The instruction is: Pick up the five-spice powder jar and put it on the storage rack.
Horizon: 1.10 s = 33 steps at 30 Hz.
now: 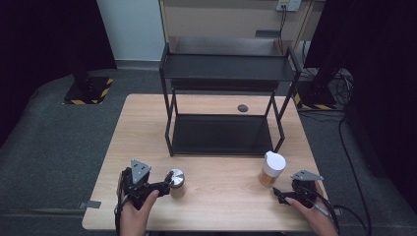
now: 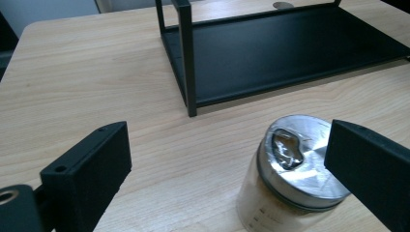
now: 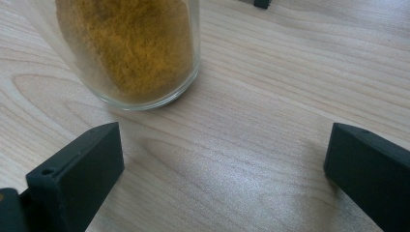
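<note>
- Pale wooden table (image 1: 216,196) fronting a grey-carpeted room; all action takes place along its near edge.
- Left gripper (image 1: 164,186): jaws spread wide, with the metal-lidded jar (image 1: 175,182) standing upright close to the right-hand jaw. In the left gripper view the lidded jar (image 2: 292,176) sits off-centre in the gap, nearer one jaw than the other, not yet pinched.
- Right gripper (image 1: 277,192): jaws likewise spread, gripping nothing. The white-capped jar (image 1: 272,168) of orange-brown powder stands just beyond the fingertips; in the right gripper view its glass base (image 3: 130,48) lies ahead of the jaws and toward one side, apart from both.
- Step in hand, as judged: closing in on the two jars for a grasp. To do it well, each gripper should first be shifted sideways until its jar is centred in the gap, then advanced so the pads meet the glass wall below the lid, level and square, before squeezing. A one-sided touch would likely tip or skid the jar.
- Black two-tier shelf rack (image 1: 223,93): stands behind the jars at mid-table, both shelves bare; its lower shelf (image 2: 290,53) is the nearest likely destination.
- Small dark round disc (image 1: 242,107): set in the tabletop behind the rack.
</note>
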Available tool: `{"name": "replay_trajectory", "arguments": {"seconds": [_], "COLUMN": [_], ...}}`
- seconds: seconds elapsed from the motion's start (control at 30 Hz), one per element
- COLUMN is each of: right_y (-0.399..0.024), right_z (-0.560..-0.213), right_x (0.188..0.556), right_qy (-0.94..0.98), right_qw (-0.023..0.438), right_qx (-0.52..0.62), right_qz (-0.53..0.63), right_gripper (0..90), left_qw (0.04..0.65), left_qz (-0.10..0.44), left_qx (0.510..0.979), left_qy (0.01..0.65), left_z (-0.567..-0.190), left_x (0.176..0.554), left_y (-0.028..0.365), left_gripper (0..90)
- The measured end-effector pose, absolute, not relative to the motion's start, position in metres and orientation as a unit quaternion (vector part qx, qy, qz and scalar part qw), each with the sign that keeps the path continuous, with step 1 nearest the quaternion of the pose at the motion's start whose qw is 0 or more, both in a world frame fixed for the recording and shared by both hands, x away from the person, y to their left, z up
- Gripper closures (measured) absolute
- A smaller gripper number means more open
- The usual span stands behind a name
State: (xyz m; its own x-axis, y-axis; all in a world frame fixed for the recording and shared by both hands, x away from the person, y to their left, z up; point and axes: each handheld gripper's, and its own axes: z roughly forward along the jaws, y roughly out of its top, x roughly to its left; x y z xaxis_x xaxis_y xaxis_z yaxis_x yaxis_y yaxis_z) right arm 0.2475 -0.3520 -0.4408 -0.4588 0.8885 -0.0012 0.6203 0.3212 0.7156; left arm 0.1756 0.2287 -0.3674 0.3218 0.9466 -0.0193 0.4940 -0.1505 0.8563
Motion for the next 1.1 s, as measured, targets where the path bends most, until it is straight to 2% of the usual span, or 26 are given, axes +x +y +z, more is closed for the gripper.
{"name": "replay_trajectory", "arguments": {"seconds": [0.57, 1.1], "right_y": [-0.352, -0.352], "right_z": [-0.441, -0.441], "right_x": [0.248, 0.248], "right_qy": [0.788, 0.788], "right_qw": [0.202, 0.202], "right_qx": [0.479, 0.478], "right_qz": [0.331, 0.331], "right_gripper": [1.4, 1.4], "left_qw": [0.401, 0.366], "left_qz": [0.269, 0.258], "left_qx": [0.726, 0.757], "left_qy": [0.49, 0.477], "left_z": [-0.368, -0.377], "left_x": [0.175, 0.186], "left_y": [0.214, 0.201], "left_gripper": [1.4, 1.4]}}
